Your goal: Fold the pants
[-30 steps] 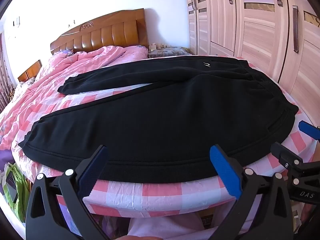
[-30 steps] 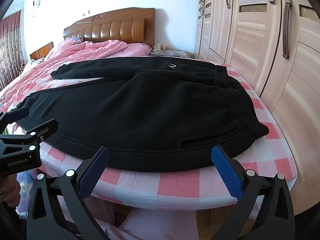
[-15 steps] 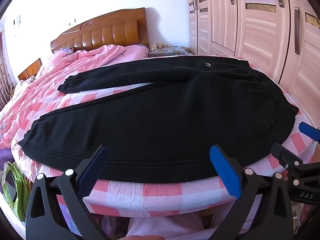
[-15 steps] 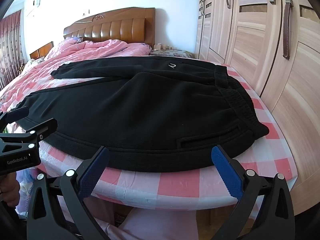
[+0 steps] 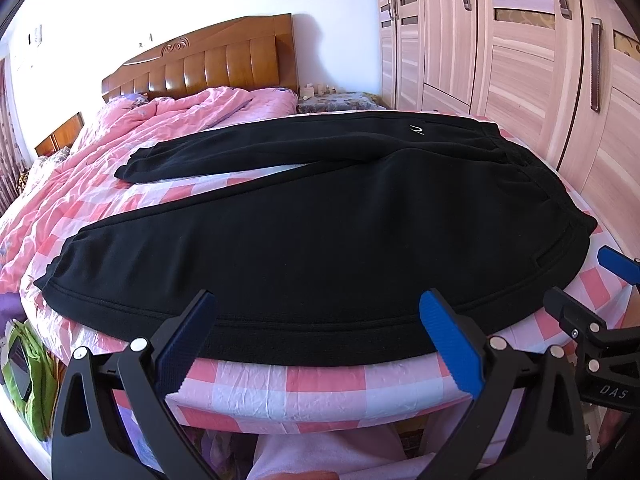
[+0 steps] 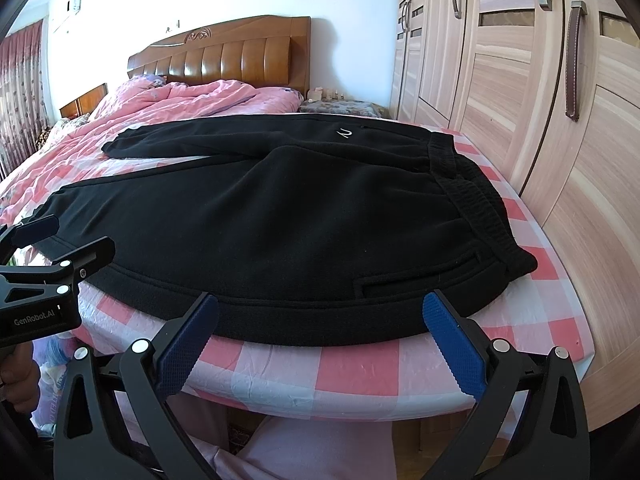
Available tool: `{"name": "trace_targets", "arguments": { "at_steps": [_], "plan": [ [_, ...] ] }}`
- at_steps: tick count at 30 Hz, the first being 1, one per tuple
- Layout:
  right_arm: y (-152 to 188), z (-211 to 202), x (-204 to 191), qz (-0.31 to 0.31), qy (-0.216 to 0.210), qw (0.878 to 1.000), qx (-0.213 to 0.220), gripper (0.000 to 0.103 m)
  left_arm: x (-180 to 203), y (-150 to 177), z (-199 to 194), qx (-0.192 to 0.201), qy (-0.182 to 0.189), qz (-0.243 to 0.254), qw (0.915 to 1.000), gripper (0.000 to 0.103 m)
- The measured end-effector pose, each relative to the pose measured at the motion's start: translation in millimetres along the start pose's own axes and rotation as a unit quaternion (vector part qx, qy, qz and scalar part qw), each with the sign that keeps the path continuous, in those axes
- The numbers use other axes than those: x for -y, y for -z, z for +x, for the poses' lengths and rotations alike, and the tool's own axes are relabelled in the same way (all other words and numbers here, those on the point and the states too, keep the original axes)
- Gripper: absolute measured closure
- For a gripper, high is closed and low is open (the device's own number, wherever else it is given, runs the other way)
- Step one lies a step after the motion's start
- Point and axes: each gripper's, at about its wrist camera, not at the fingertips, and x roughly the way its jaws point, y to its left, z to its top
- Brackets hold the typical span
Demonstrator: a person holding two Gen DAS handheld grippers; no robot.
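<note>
Black sweatpants (image 5: 320, 232) (image 6: 280, 216) lie flat across the foot of the bed, waistband (image 6: 476, 196) to the right, both legs stretching left, a small white logo (image 6: 345, 133) on the far leg. My left gripper (image 5: 320, 340) hovers open just short of the near leg's hem edge, nothing between its blue pads. My right gripper (image 6: 320, 336) is open too, in front of the hip pocket (image 6: 416, 280). Each gripper shows in the other's view: the right one (image 5: 592, 292) at the right edge, the left one (image 6: 64, 240) at the left edge.
The bed carries a pink-and-white checked sheet (image 6: 360, 368) and a bunched pink quilt (image 5: 168, 120) below a wooden headboard (image 5: 208, 64). Tall wardrobe doors (image 6: 540, 120) stand close along the right. A green bag (image 5: 24, 372) sits on the floor at the left.
Both grippers have held almost still; the pants lie as before.
</note>
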Motion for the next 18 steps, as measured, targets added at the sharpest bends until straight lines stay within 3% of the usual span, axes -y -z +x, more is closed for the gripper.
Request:
{"name": "trace_targets", "arguments": {
  "at_steps": [18],
  "plan": [
    [-2.9,-1.0,-2.1,0.001,-0.001,1.0,0.001,0.004,1.4,-1.3,1.0,-0.002,0.0,-0.001,1.0,0.001]
  ]
}}
